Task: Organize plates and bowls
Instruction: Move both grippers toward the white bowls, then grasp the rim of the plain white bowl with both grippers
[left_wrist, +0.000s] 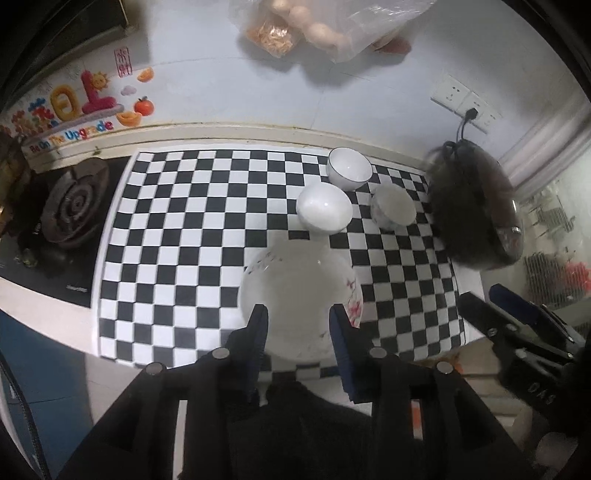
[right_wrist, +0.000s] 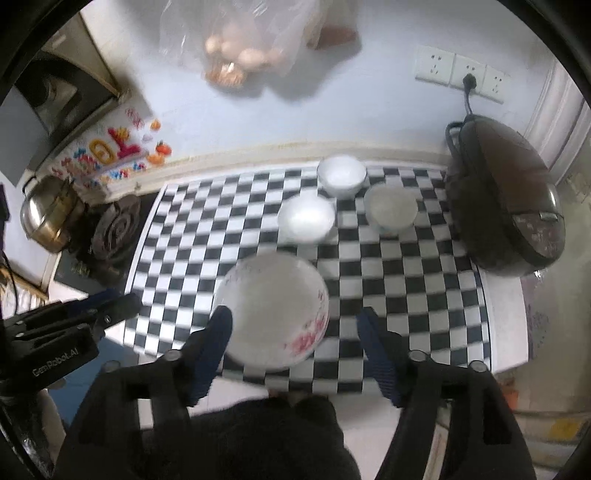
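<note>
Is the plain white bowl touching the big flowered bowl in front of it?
Apart. In the right wrist view, a strip of checkered mat shows between the plain white bowl and the flowered bowl.

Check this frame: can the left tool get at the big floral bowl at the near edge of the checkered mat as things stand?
Probably yes. The left tool is open, its fingers framing the floral bowl from the near side, with nothing between them. The three small bowls sit beyond it, and the right tool is off to the side.
</note>
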